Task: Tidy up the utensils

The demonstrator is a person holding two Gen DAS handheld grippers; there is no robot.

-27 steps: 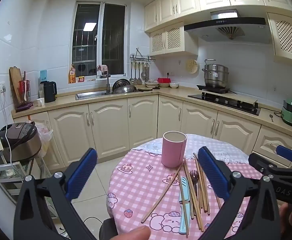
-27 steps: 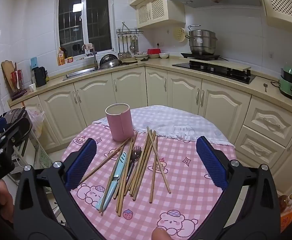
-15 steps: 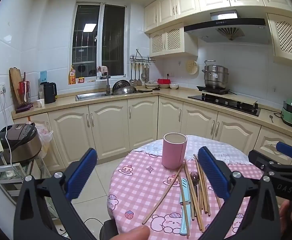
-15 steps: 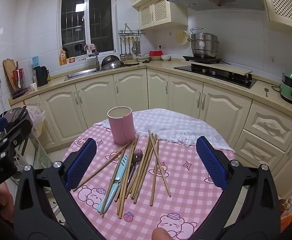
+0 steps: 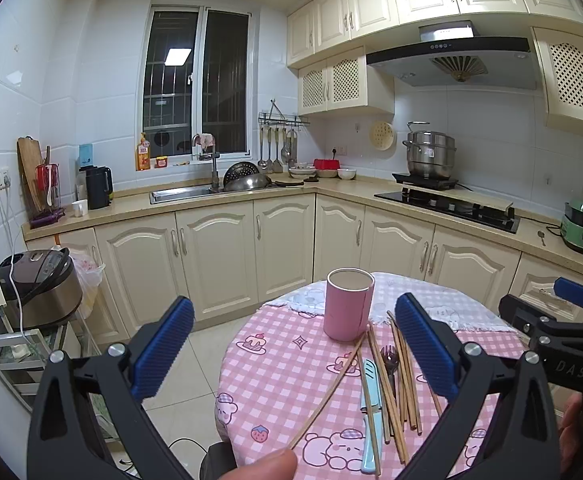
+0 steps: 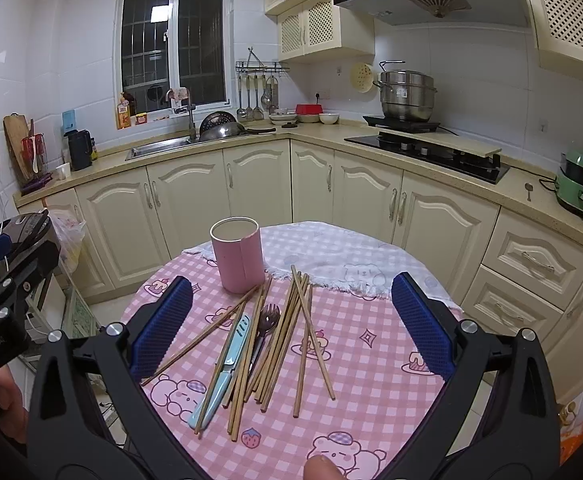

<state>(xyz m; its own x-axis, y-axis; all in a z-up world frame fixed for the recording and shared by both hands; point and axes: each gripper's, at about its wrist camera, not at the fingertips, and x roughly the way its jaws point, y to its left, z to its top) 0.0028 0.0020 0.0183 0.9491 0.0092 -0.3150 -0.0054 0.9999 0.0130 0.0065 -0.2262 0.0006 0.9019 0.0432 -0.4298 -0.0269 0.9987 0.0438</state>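
Note:
A pink cylindrical holder [image 6: 238, 255] [image 5: 347, 304] stands empty at the far side of a round table with a pink checked cloth [image 6: 371, 344] [image 5: 275, 376]. In front of it lie several wooden chopsticks [image 6: 287, 332] [image 5: 391, 376], a light blue knife [image 6: 223, 368] [image 5: 370, 404] and a dark fork [image 6: 269, 320] [image 5: 390, 356]. My right gripper [image 6: 291, 328] hovers open above the pile, nothing between its blue pads. My left gripper [image 5: 295, 344] is open too, held off the table's left edge, empty. Each gripper shows at the other view's side edge.
Cream kitchen cabinets and a counter with sink [image 5: 183, 194], hob [image 5: 447, 206] and steel pot [image 5: 429, 154] run behind the table. A rice cooker [image 5: 37, 282] sits on a rack at the left. A white towel [image 6: 331, 252] covers the table's far part.
Both views have shifted slightly: the table and holder sit a little lower in the left view and a little nearer in the right view. Both grippers stay wide and empty.

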